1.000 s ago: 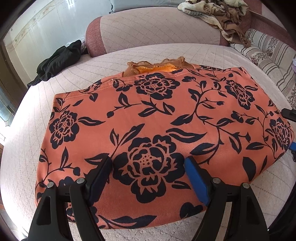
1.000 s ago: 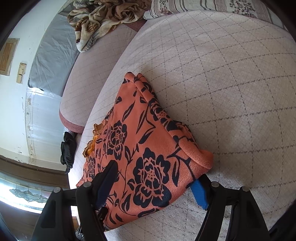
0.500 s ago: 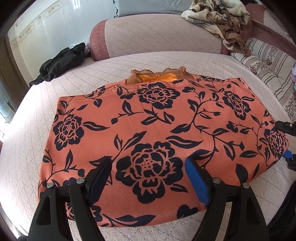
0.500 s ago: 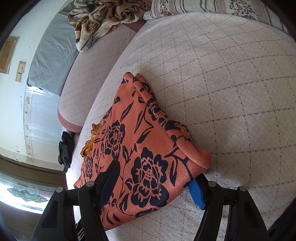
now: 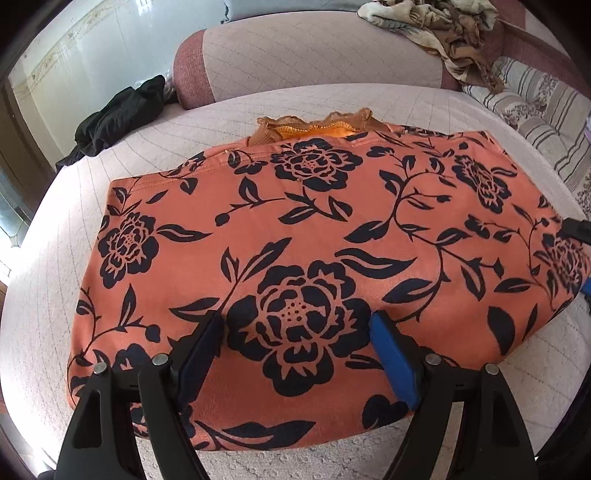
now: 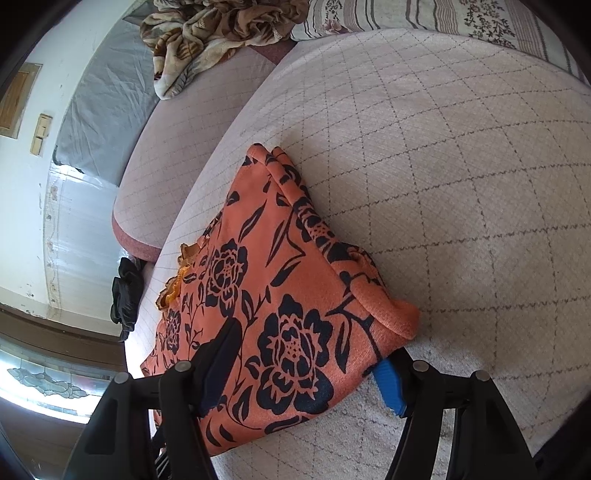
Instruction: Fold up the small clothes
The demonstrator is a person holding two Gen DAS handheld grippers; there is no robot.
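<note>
An orange garment with black flowers (image 5: pixel 295 221) lies folded flat on the quilted bed (image 5: pixel 177 136). My left gripper (image 5: pixel 295 332) hovers open over its near edge, a big flower between the two fingers. At the garment's right corner (image 6: pixel 391 317) my right gripper (image 6: pixel 306 354) is closing. Its black finger lies on top of the cloth and its blue pad (image 6: pixel 388 384) is tucked under the rolled edge. The pads do not visibly pinch. Those fingers (image 5: pixel 578 229) also show at the right edge of the left wrist view.
A lace-trimmed orange-brown piece (image 5: pixel 314 127) peeks out behind the floral garment. A black garment (image 5: pixel 118 118) lies at the far left of the bed. A brown patterned blanket (image 5: pixel 436 22) is heaped on the padded headboard (image 5: pixel 314 55). Striped pillows (image 5: pixel 535 96) line the right side.
The right gripper's jaws have narrowed around the garment's corner, the blue pad sliding further under the rolled edge. The left gripper stays open in almost the same place.
</note>
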